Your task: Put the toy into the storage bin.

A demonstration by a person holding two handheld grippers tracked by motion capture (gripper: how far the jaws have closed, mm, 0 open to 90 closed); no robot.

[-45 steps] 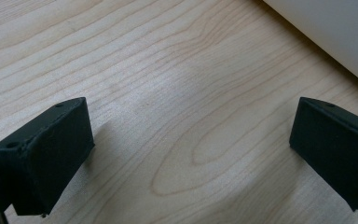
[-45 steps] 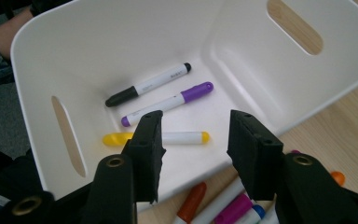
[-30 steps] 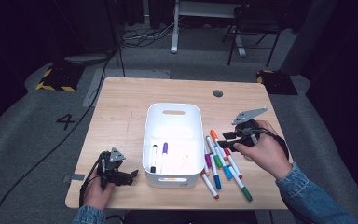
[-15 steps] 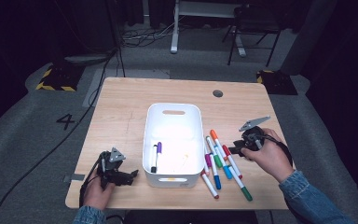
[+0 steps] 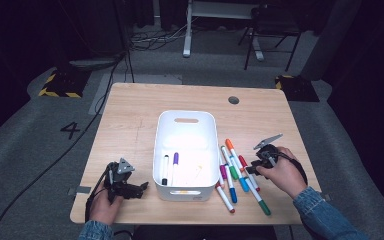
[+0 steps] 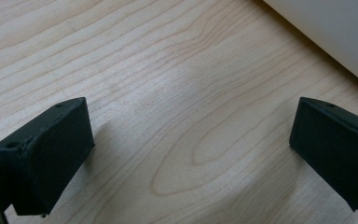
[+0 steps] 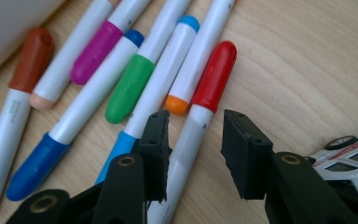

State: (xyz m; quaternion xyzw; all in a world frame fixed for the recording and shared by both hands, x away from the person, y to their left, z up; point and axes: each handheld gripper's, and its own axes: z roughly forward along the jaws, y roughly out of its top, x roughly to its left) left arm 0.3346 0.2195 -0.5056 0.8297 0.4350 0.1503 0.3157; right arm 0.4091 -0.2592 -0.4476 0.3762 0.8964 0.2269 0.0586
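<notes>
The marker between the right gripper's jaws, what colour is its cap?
Red cap, clearest in the right gripper view.

Light wooden table; on it a white bin; coloured markers just beside the bin.

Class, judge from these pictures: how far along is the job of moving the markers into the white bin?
Done: a black marker and a purple marker lie in the white plastic bin. In hand: the right gripper straddles the red-capped marker, jaws not yet gripping. Left: the other markers on the wooden table.
</notes>
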